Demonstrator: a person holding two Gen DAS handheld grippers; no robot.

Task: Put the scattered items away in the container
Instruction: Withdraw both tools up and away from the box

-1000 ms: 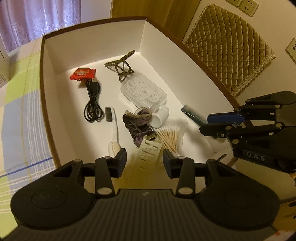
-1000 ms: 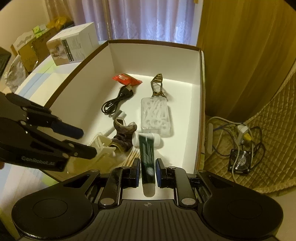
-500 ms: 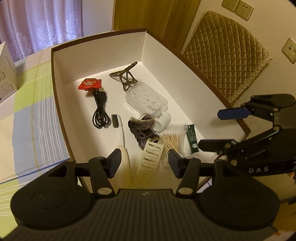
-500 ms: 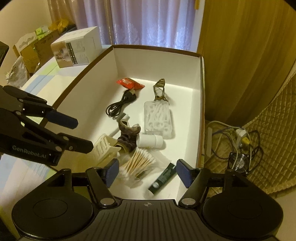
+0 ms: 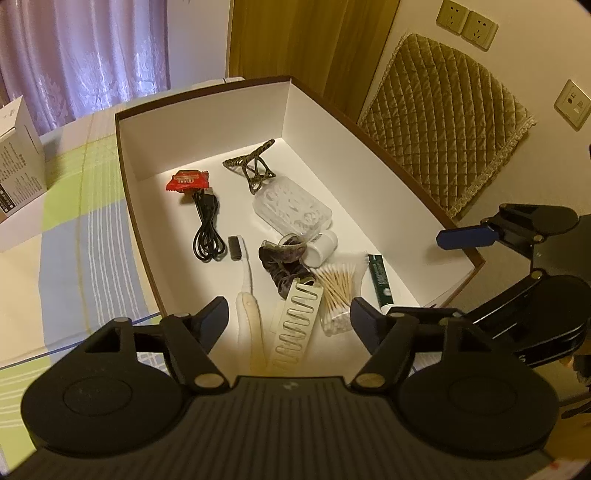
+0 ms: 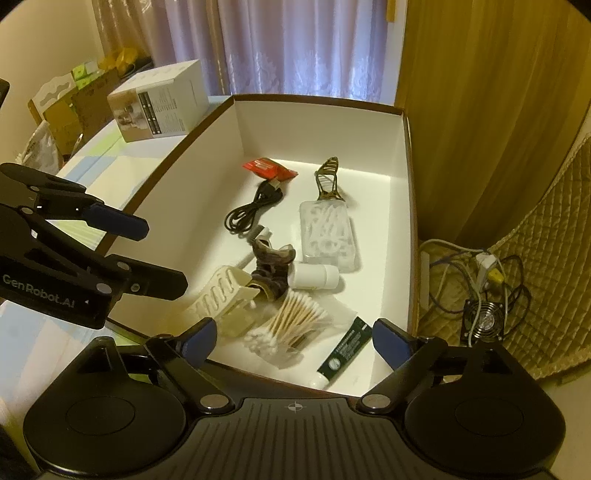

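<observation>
Right wrist view: the right gripper (image 6: 295, 338) is held wide and empty above the near edge of the white, brown-rimmed cardboard box (image 6: 408, 221). A dark green toothpaste tube (image 6: 345, 350) is seen lying flat on the box floor between the jaws, beside a bundle of cotton swabs (image 6: 291, 321). The left gripper (image 5: 288, 314) is likewise spread, holding nothing.

A white product carton (image 6: 159, 101) is seen on the striped cloth (image 5: 77, 236) covering the surface. Behind the carton, purple curtains (image 6: 295, 44) are hung. To the carton's far right, a quilted gold cover (image 5: 443, 122) is draped below wall sockets (image 5: 466, 21), and tangled cables (image 6: 476, 273) with a small fan (image 6: 484, 322) are seen
</observation>
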